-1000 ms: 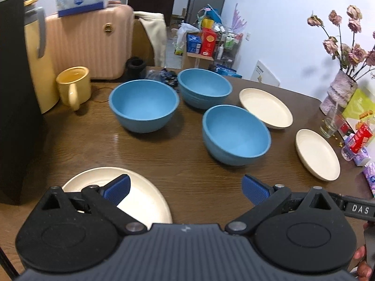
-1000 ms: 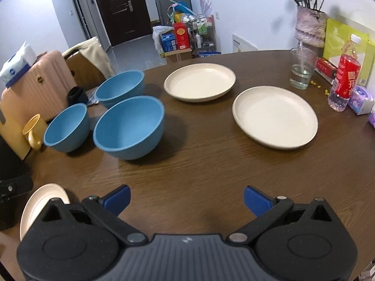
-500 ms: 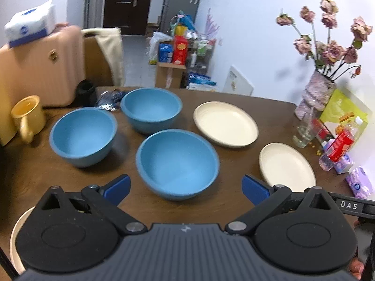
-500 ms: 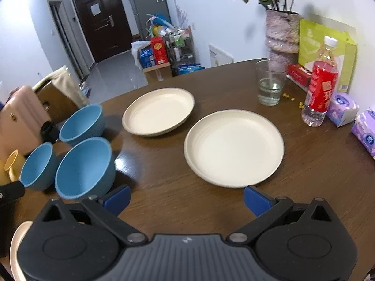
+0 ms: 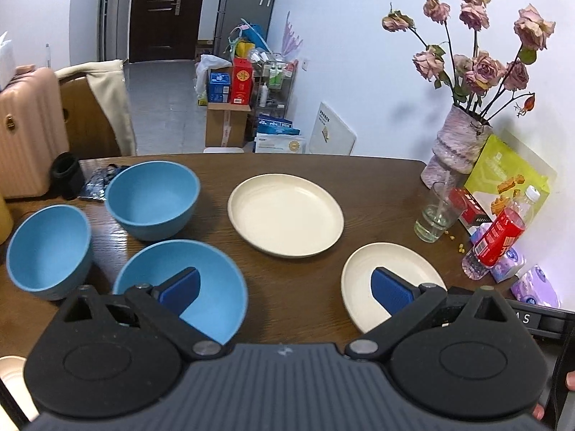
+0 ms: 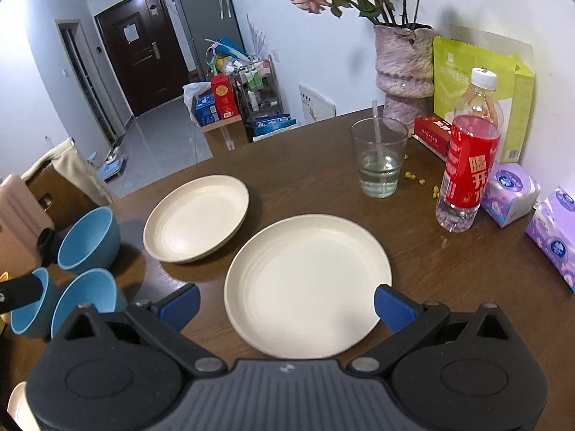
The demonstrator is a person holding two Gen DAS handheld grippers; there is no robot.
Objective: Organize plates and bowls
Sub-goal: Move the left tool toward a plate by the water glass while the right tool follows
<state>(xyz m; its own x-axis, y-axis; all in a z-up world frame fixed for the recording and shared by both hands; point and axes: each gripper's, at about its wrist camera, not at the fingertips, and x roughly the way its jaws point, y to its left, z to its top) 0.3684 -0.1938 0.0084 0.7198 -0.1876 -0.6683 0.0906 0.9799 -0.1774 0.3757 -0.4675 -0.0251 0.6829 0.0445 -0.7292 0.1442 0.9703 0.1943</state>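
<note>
Moved: both my grippers have swung right, from the bowls toward the plates.
Bowls: three blue (image 5: pixel 152 199) (image 5: pixel 48 251) (image 5: pixel 219 287), clustered left on the table (image 5: pixel 377 179).
Plates: two cream in full view (image 6: pixel 307 280) (image 6: pixel 196 217), one sliver at my lower-left (image 5: pixel 10 377).
Left gripper (image 5: pixel 284 287): hovering, fingers spread, empty.
Right gripper (image 6: pixel 285 303): fingers spread over the near plate, gripping nothing.
Writing: red bottle (image 6: pixel 467 158) reads "喝开".

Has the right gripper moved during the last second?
Yes. The right gripper has moved forward and rightward over the table: the near plate now lies between its open fingers, and the bottle looks closer.
</note>
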